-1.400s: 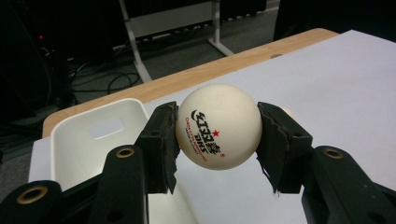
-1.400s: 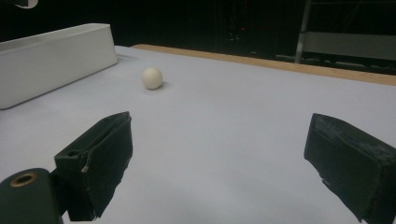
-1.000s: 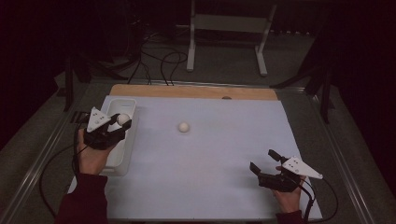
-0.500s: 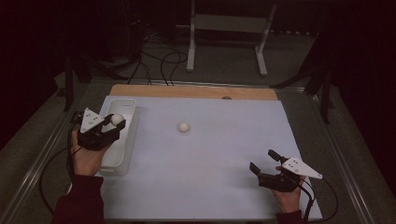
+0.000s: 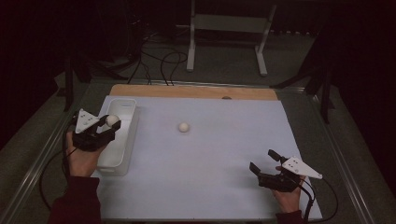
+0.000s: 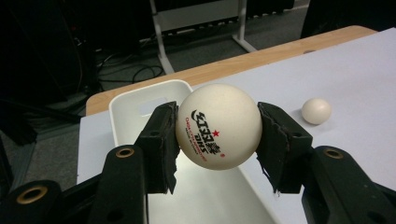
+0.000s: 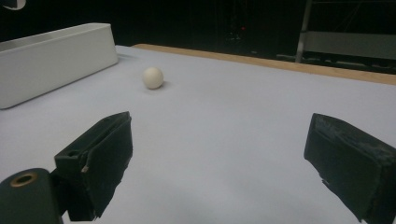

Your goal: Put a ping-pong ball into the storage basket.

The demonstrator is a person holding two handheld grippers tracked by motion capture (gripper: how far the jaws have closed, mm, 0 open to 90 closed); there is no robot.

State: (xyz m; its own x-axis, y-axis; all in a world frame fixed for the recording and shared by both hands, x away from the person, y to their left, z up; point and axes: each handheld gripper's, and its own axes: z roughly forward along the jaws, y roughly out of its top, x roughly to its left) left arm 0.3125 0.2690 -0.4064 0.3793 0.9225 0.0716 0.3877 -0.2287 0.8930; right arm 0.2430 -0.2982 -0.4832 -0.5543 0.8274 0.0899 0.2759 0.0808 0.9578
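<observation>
My left gripper (image 5: 111,122) (image 6: 217,127) is shut on a white ping-pong ball (image 6: 218,126) (image 5: 111,120) with red and black print, held above the long white bin (image 5: 122,140) (image 6: 140,105) at the table's left. A second white ball (image 5: 184,127) (image 6: 316,111) (image 7: 152,77) lies loose on the pale mat near the middle. At the front right, my right gripper (image 5: 265,162) (image 7: 219,163) rests low over the mat, jaws wide apart and empty, pointing toward the loose ball.
The pale mat (image 5: 210,158) covers a wooden tabletop (image 5: 196,91) whose far strip is bare. A metal stand (image 5: 228,23) and cables (image 5: 159,56) sit on the floor beyond the table. Cables trail from both grippers.
The left gripper with its ball shifted slightly left and back toward the person over the bin. The right gripper kept still.
</observation>
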